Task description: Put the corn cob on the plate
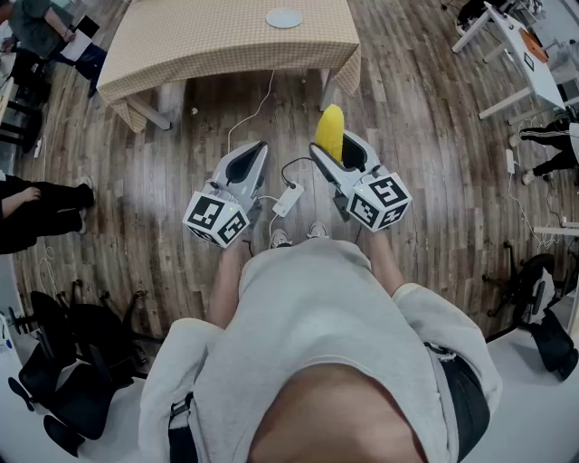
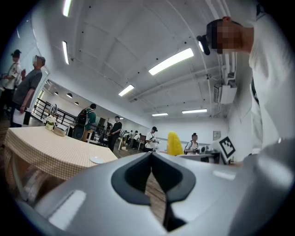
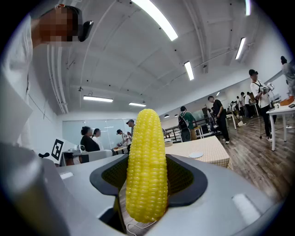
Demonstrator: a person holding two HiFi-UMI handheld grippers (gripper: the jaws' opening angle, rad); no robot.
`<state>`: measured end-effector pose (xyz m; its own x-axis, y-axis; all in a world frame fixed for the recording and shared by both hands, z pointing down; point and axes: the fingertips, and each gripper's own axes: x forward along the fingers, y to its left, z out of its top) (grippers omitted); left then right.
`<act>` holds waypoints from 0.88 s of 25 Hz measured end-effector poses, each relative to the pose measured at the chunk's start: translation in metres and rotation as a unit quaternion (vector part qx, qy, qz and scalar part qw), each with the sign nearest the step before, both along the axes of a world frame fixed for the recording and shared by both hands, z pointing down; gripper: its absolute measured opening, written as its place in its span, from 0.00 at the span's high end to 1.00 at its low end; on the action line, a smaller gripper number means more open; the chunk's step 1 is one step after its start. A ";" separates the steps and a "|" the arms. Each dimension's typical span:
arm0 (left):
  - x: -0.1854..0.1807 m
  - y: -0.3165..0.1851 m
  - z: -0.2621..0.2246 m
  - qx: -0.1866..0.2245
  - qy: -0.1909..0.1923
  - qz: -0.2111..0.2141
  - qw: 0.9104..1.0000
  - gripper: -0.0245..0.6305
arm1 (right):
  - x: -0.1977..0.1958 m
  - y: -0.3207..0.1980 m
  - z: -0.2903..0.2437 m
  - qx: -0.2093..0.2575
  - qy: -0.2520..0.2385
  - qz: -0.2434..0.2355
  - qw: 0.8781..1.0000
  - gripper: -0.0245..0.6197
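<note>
Your left claw (image 1: 260, 146) is pinched narrow and empty, and its marker cube (image 1: 215, 220) carries only black-and-white square patterns. Ahead, the small white round plate (image 1: 284, 18) lies on the beige checked-cloth desk (image 1: 199, 45). Only the head view shows how far it sits from the cob. Your right claw (image 1: 339, 145) clamps the bright yellow corn cob (image 1: 329, 129) upright. The right gripper view shows its neat, glossy kernel rows.

You stood on a dark wood-plank floor (image 1: 425, 108), facing a table (image 1: 208, 45) under a tan checked cloth. A white desk (image 1: 543, 77) stood to your right, and long strip lights (image 2: 170, 61) lined the white ceiling (image 2: 138, 37).
</note>
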<state>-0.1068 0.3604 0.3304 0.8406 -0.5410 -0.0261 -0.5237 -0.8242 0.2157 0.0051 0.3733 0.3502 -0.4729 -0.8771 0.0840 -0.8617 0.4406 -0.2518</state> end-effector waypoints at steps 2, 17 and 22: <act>0.002 0.002 0.001 -0.001 -0.001 -0.001 1.000 0.95 | 0.001 0.002 0.000 -0.001 -0.001 -0.001 1.000 0.57; 0.039 0.011 0.005 -0.003 -0.014 -0.024 1.000 0.95 | 0.042 0.006 0.005 0.000 -0.023 -0.023 0.999 0.57; 0.064 0.013 0.003 -0.003 -0.020 -0.038 0.999 0.95 | 0.070 0.008 0.007 -0.001 -0.031 -0.034 0.999 0.57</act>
<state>-0.0427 0.3733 0.3332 0.7973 -0.6036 0.0095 -0.5931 -0.7804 0.1981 0.0750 0.3814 0.3570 -0.5353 -0.8429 0.0557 -0.8131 0.4963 -0.3042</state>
